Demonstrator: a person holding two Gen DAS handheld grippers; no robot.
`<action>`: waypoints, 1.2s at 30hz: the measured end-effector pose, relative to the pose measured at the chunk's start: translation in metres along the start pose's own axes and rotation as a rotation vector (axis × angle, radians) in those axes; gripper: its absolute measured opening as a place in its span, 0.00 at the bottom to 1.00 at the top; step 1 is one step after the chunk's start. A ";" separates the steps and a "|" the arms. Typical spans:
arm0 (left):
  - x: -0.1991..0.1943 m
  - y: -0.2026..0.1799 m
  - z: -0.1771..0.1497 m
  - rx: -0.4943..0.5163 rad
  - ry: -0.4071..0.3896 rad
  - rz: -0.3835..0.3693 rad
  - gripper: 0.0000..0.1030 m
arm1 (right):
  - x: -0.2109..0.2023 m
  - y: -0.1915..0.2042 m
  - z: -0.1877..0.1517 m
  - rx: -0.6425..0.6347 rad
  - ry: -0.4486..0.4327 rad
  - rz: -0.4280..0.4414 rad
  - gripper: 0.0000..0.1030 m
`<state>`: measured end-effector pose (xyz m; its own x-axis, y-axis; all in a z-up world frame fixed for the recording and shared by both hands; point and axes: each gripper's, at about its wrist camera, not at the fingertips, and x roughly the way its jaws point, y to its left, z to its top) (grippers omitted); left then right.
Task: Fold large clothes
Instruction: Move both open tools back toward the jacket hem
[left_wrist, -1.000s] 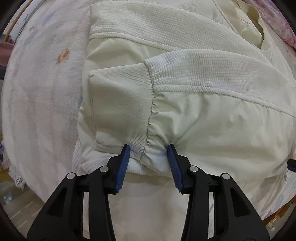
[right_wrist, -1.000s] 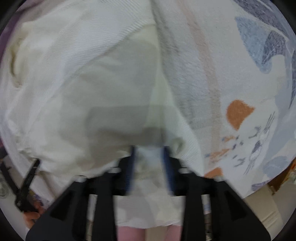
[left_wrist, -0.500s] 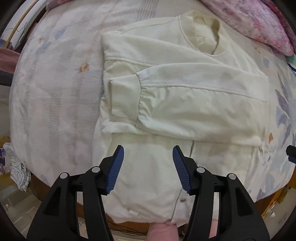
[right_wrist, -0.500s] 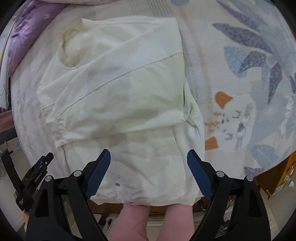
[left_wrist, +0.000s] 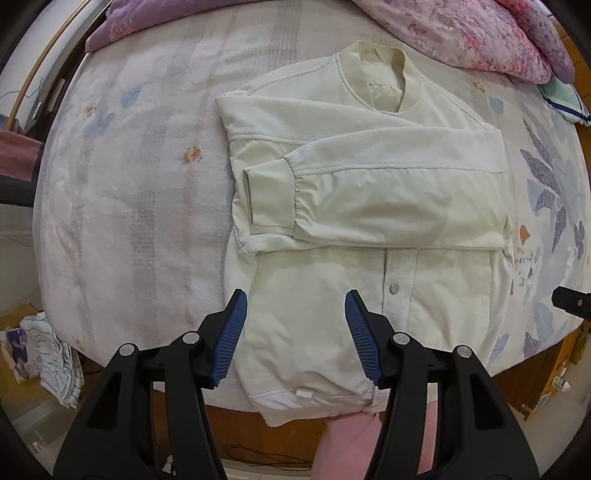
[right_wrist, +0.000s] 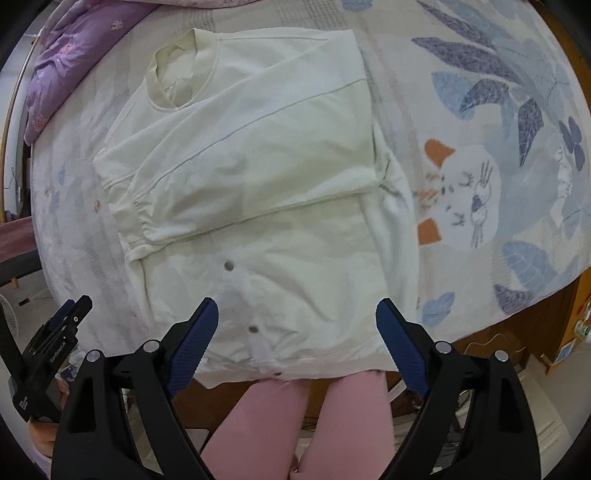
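The bed (left_wrist: 122, 206) fills both views, covered by a pale sheet (right_wrist: 480, 155) printed with blue leaves and small orange shapes. A purple flowered quilt (left_wrist: 469, 33) is bunched along the far edge, from about 11 to 1 o'clock in the left wrist view.

The cream jacket (left_wrist: 369, 206) lies flat in the middle of the bed, front side up, collar (left_wrist: 384, 77) toward 12 o'clock and hem hanging slightly over the near edge at 6 o'clock. Both sleeves are folded across the chest; the upper sleeve (left_wrist: 388, 184) runs from 3 o'clock toward 9 o'clock and ends in a ribbed cuff (left_wrist: 269, 199). Below the sleeves the snap placket shows, with a metal snap (left_wrist: 393, 287) near the centre.

The left gripper (left_wrist: 293, 332) hangs above the lower part of the jacket at 6 o'clock, its blue pads (left_wrist: 229, 332) moderately apart with nothing between them and nothing touching them. The right gripper (right_wrist: 295, 339) hangs above the hem, its jaws spread wide and likewise empty.

The person's pink trousers (right_wrist: 288, 421) show at 6 o'clock below the hem. A heap of patterned cloth (left_wrist: 48, 350) lies on the floor at 8 o'clock.
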<state>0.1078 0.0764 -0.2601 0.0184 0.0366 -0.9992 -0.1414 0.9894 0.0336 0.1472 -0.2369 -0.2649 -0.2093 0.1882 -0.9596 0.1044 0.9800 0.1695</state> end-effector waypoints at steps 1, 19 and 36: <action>-0.001 0.001 0.001 0.003 0.001 -0.003 0.55 | 0.000 0.001 -0.001 0.003 0.000 0.002 0.82; 0.025 0.032 0.079 -0.062 0.068 0.044 0.55 | 0.012 0.019 0.078 0.051 0.049 0.123 0.82; 0.114 0.083 0.232 -0.101 0.112 0.060 0.55 | 0.058 0.003 0.197 0.074 0.110 0.039 0.82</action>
<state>0.3279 0.1958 -0.3659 -0.1028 0.0735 -0.9920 -0.2380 0.9665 0.0962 0.3272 -0.2359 -0.3641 -0.3085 0.2358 -0.9215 0.1854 0.9651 0.1849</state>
